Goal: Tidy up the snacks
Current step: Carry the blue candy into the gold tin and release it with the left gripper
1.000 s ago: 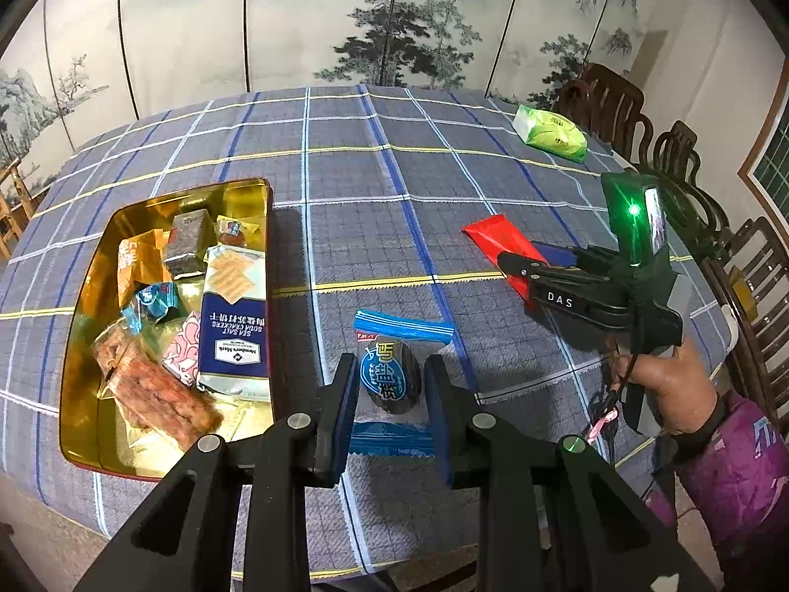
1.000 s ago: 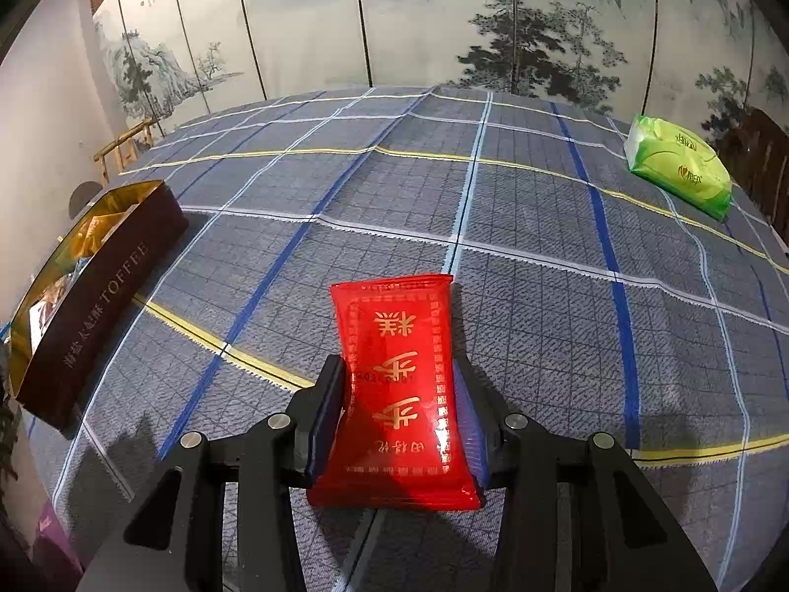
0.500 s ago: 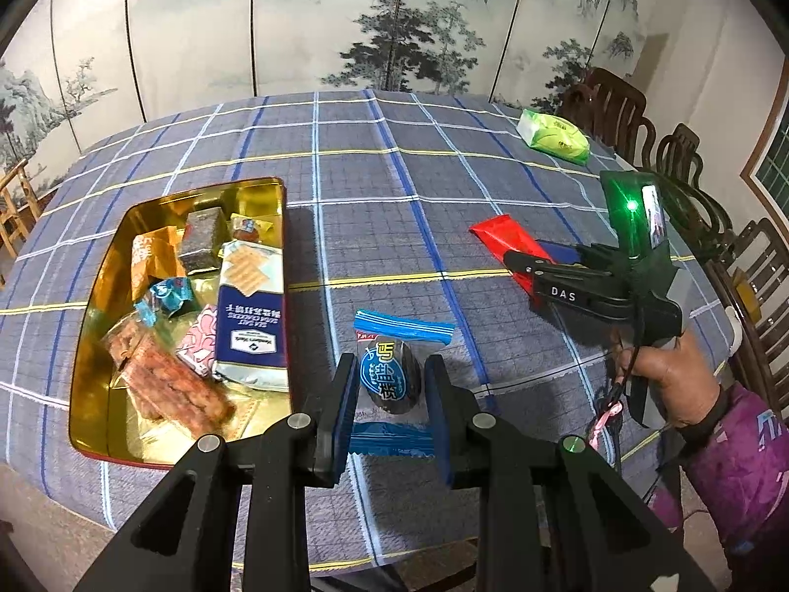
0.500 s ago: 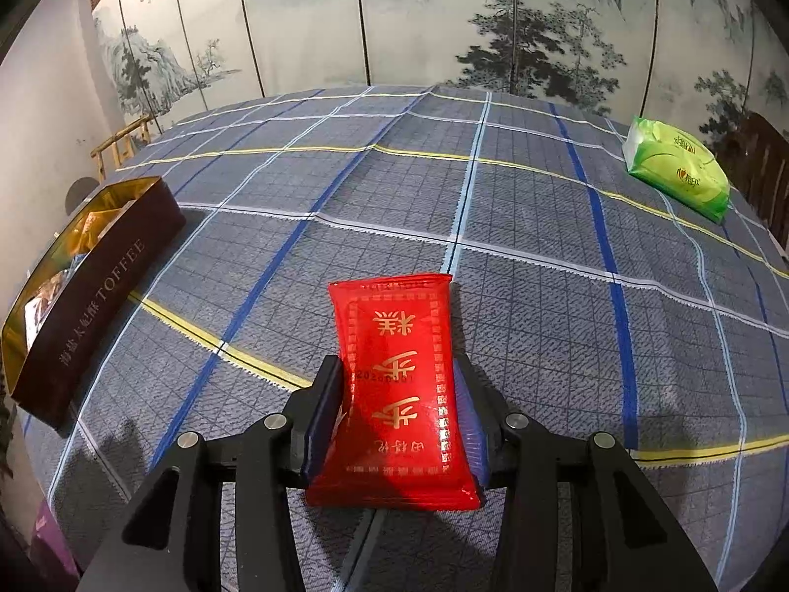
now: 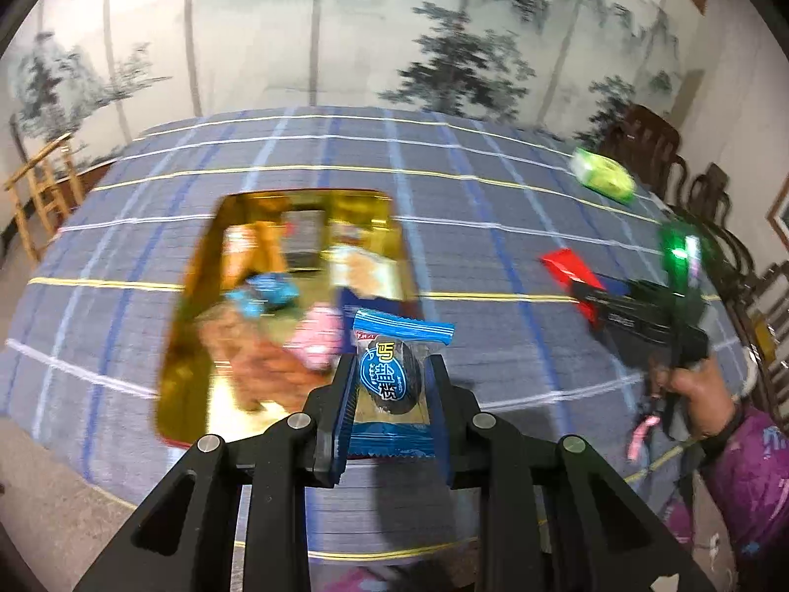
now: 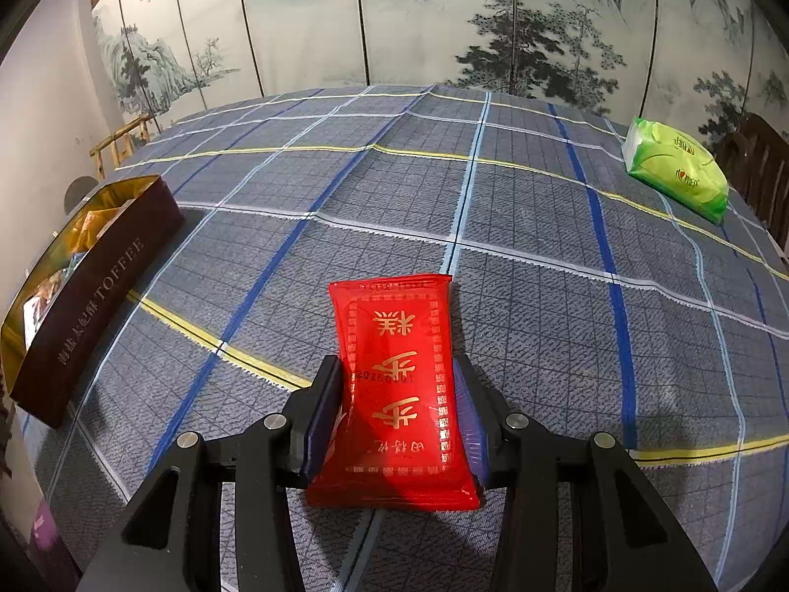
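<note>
Left wrist view: a blue-ended clear snack packet is clamped in the left gripper, beside the blurred gold-lined snack tin at 10 o'clock. Only in the right wrist view is the tin's maroon "TOFFEE" wall seen. A red foil snack packet is pinched by the right gripper on the plaid bench; a green tissue pack lies at 2 o'clock.

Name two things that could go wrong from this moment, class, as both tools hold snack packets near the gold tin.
1. The left tool grips the blue packet only by its thin sides; the blurred view suggests fast movement, so it may slip out before reaching the gold tin.
2. The tin already looks crowded, so the red packet in the right tool may end up perched on top.
</note>
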Demonstrator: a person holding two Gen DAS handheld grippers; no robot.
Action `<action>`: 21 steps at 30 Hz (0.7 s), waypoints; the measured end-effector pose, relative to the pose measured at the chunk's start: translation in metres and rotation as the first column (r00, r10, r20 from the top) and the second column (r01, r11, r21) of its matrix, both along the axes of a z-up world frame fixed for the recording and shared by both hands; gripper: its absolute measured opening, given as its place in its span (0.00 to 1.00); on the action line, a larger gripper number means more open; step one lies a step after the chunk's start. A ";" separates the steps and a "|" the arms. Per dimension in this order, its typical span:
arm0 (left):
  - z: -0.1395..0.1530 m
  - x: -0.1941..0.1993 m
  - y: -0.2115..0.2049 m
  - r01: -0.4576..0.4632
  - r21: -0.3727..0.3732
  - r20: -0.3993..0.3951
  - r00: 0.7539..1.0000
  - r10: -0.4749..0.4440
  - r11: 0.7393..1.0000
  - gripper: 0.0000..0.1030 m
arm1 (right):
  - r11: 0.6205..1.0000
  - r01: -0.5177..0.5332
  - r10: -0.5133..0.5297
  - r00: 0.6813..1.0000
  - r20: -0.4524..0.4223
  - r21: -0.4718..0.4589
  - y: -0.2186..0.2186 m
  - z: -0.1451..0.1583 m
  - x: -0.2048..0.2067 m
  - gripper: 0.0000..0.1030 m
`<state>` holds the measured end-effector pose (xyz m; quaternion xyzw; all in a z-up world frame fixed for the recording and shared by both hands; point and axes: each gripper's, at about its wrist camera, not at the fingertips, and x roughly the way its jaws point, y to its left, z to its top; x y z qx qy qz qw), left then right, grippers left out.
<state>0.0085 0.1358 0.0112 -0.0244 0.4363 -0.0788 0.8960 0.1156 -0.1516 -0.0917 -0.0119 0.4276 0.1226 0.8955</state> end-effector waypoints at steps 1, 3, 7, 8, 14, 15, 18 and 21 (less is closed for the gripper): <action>0.000 0.001 0.010 -0.020 0.008 0.000 1.000 0.020 1.000 0.23 | 1.000 0.000 0.000 1.000 0.000 0.000 0.000 0.000 0.000 0.44; -0.001 0.002 0.029 -0.060 0.017 -0.003 0.998 0.060 0.998 0.23 | 1.000 0.000 0.000 1.000 0.000 0.000 0.000 0.000 0.000 0.44; -0.006 0.004 0.058 -0.127 0.023 -0.010 0.992 0.127 0.992 0.23 | 1.000 0.000 0.000 1.000 0.000 0.000 0.000 0.000 0.000 0.44; -0.007 0.004 0.064 -0.139 0.022 -0.011 0.990 0.140 0.990 0.23 | 1.000 0.000 0.000 1.000 0.000 0.000 0.000 0.000 0.000 0.44; -0.013 0.006 0.072 -0.151 0.026 -0.013 0.988 0.151 0.988 0.23 | 1.000 0.000 0.000 1.000 0.000 -0.003 0.001 0.000 0.000 0.44; -0.014 0.007 0.070 -0.148 0.027 -0.012 0.989 0.148 0.989 0.23 | 1.000 0.000 0.000 1.000 0.000 -0.002 0.001 0.000 0.000 0.44; -0.015 0.009 0.064 -0.135 0.032 -0.006 0.991 0.136 0.990 0.23 | 1.000 0.000 0.000 1.000 0.000 -0.002 0.001 0.000 0.000 0.44; -0.017 0.014 0.060 -0.128 0.025 -0.009 0.992 0.128 0.992 0.23 | 1.000 0.000 0.000 1.000 0.000 -0.003 0.001 0.000 0.000 0.45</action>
